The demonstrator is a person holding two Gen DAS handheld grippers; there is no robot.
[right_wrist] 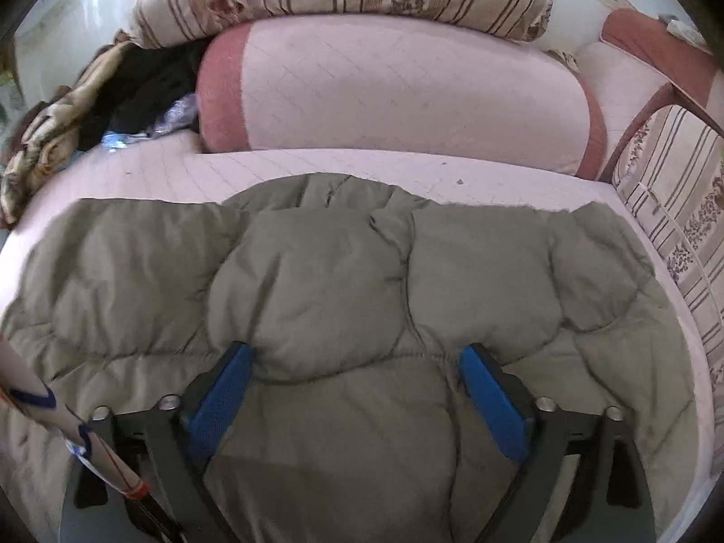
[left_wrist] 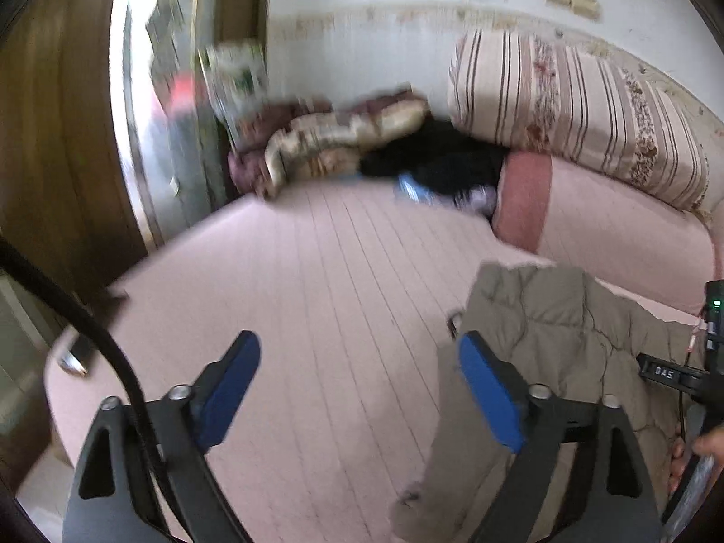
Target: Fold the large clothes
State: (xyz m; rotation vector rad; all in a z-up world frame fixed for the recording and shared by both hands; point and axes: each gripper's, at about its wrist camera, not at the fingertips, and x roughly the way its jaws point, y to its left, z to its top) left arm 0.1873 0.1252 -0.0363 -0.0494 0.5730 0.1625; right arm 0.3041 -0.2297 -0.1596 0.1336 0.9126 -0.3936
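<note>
Both grippers are spread wide and holding nothing: right gripper (right_wrist: 357, 389) sits low-center over the puffy olive jacket (right_wrist: 344, 298), left gripper (left_wrist: 359, 389) over bare pink bedsheet (left_wrist: 316, 271) beside it. Jacket's laid flat across the bed, looks maybe partly folded, so I'd say most folds are left.

The left wrist view is motion-blurred: the doorway (left_wrist: 149, 90) at upper left and the blue item (left_wrist: 409, 190) by the dark clothes (left_wrist: 434, 158) cannot be identified. The grey-green puffer jacket (right_wrist: 344, 280) runs off the right wrist view's lower edge, its hem unseen.
</note>
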